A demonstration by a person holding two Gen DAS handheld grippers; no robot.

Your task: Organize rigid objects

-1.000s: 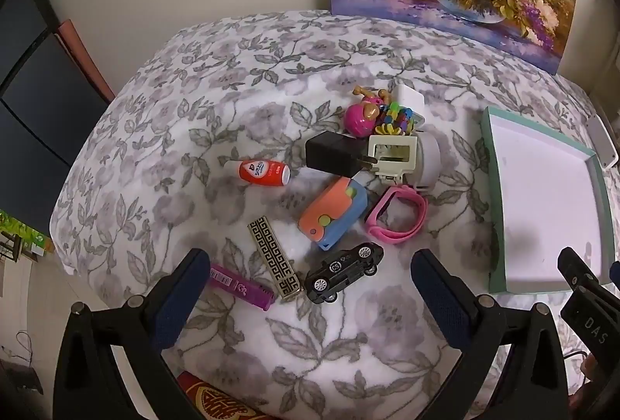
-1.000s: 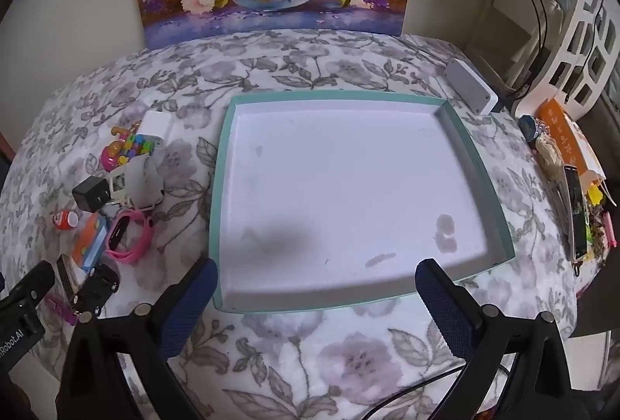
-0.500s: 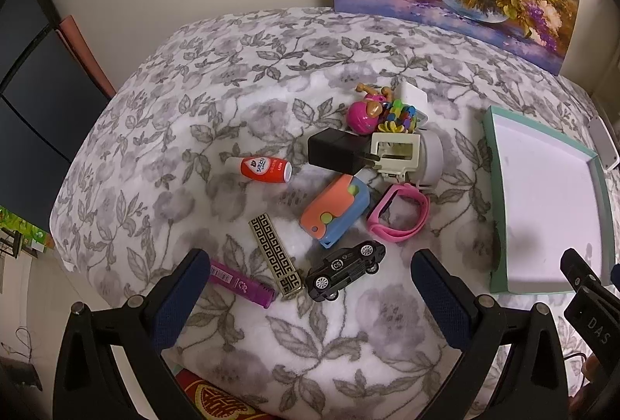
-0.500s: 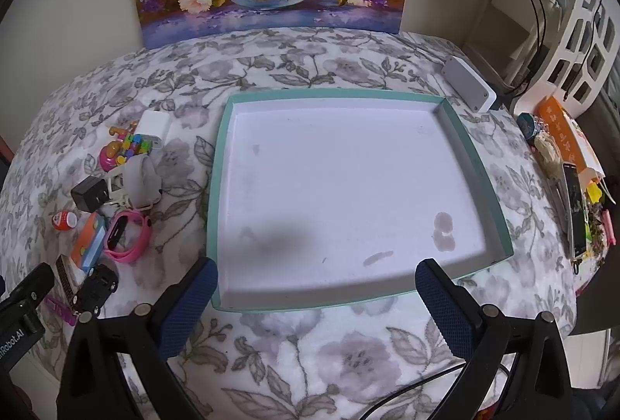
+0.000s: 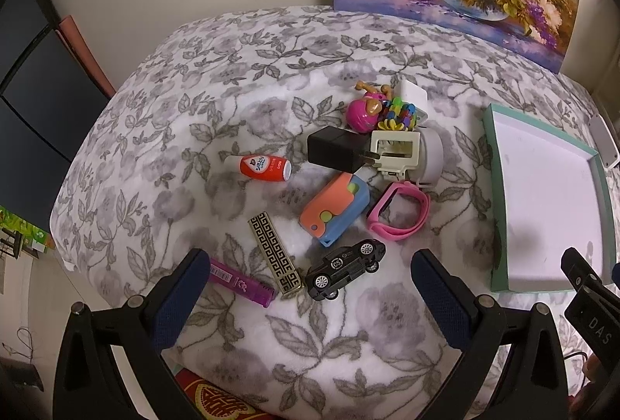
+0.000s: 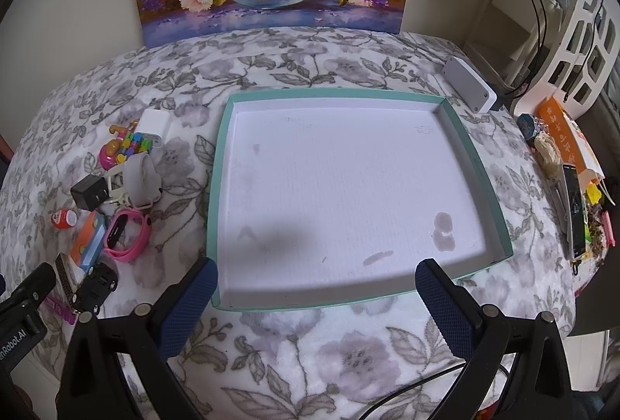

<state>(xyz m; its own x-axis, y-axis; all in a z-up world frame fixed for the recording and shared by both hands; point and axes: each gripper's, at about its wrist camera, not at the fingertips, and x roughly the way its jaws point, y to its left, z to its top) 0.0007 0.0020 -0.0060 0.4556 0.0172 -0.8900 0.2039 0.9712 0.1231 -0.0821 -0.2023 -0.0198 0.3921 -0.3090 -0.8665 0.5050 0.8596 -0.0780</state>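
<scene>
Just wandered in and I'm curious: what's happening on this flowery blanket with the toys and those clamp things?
A person holds a two-finger gripper in each hand, sorting small items. The left gripper hangs open above a black toy car, a patterned gold bar and other odds and ends. The right gripper hangs open over the near edge of a teal-rimmed tray, which holds nothing yet. Neither gripper grips anything.
</scene>
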